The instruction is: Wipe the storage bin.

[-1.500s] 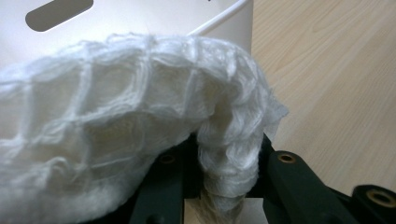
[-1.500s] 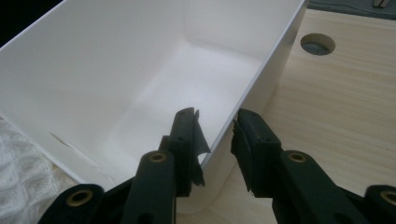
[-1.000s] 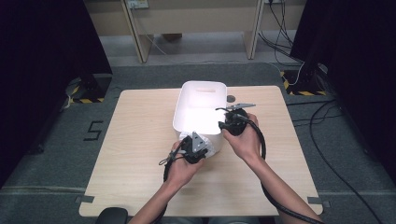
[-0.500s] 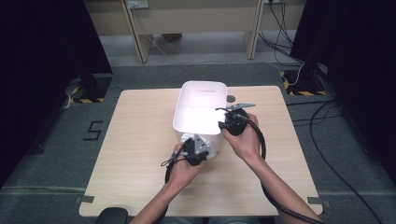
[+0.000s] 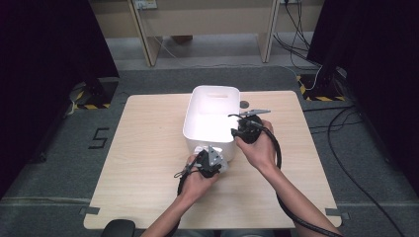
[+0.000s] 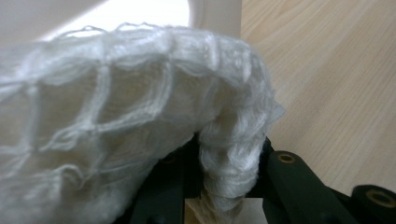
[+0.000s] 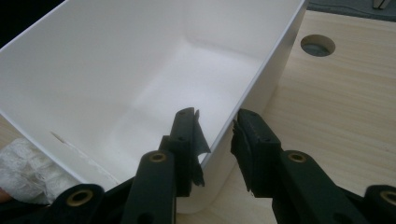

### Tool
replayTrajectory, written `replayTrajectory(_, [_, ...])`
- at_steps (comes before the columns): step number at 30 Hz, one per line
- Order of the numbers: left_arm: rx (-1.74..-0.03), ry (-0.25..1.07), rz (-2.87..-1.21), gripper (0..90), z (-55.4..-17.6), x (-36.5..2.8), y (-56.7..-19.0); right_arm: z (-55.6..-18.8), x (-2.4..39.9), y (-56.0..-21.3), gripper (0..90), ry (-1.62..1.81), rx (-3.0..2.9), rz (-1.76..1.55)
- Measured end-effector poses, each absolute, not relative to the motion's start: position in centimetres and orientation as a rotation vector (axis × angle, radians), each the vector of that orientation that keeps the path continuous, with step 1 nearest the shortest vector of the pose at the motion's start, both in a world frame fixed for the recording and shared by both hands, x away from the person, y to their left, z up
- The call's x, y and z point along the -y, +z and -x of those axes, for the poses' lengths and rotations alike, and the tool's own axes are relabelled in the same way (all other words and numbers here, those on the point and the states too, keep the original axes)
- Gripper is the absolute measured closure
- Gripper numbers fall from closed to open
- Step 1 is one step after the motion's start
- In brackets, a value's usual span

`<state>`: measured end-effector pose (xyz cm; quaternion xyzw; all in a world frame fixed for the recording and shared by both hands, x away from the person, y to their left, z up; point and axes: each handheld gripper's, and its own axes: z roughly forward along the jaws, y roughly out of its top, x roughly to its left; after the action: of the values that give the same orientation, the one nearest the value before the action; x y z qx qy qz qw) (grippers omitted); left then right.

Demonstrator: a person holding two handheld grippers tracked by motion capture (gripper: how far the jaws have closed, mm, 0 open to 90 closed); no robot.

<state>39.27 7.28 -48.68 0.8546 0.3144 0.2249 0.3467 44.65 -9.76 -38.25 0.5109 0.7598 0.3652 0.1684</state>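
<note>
White knitted cloth (image 6: 116, 126) clenched in left gripper (image 5: 210, 160), on the surface (image 5: 148, 148) just near the white bin (image 5: 212, 101). Right gripper (image 7: 217, 140) straddles the bin's right wall; contact unclear. Cable hole (image 7: 318, 45) far right.

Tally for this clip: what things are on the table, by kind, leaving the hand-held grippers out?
White plastic bin: 1
White knitted cloth: 1
Total: 2
</note>
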Motion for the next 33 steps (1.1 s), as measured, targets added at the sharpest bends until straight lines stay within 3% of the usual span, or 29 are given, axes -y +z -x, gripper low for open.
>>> replayTrajectory(17, [-0.818, 0.6, -2.207, 74.4, -39.2, -7.1, -49.6, -44.7, 9.8, -38.3, 69.3, 1.041, -2.16, -1.445])
replayTrajectory(33, [-0.763, 0.628, -2.14, 74.4, -38.6, -6.3, -47.0, -44.7, 9.8, -38.3, 69.3, 1.041, -2.16, -1.447])
